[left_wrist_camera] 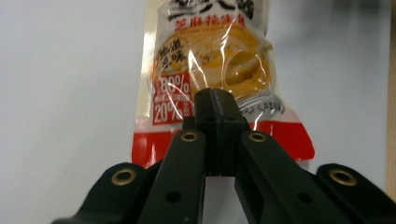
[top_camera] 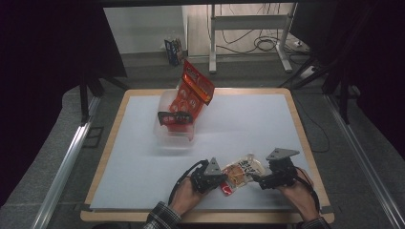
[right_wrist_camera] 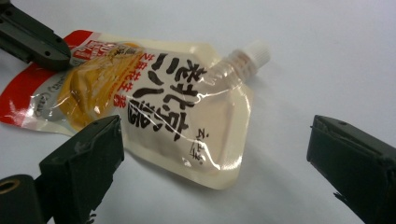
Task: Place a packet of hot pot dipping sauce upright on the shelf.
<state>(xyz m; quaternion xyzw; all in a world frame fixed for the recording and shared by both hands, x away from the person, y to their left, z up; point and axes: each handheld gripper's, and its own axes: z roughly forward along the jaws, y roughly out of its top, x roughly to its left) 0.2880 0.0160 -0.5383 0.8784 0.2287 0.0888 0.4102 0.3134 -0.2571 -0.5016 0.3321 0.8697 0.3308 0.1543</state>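
Cream and orange plastic marks the spouted sauce pouch (top_camera: 242, 172) that is laid flat on the white table mat (top_camera: 143, 162), near the front edge, between the two grippers. Its red bottom end is seen under the left gripper (top_camera: 220, 179), whose jaws are pressed fully together; in the left gripper view (left_wrist_camera: 215, 95) the closed tips are placed right over the pouch's lower edge (left_wrist_camera: 219, 70), and the pouch seems to be pinched there, though the contact itself is hidden by the jaws. The right gripper (top_camera: 258, 180) is held just beside the pouch's other side with its jaws spread wide and nothing gripped; in the right gripper view (right_wrist_camera: 219, 154) the pouch (right_wrist_camera: 154, 107) is seen lying between and beyond the two jaws, its white cap (right_wrist_camera: 254, 51) pointed away. Farther back on the mat, a clear plastic tub (top_camera: 173, 133) is set, and a red snack bag (top_camera: 191, 93) is propped up in it, tilted.
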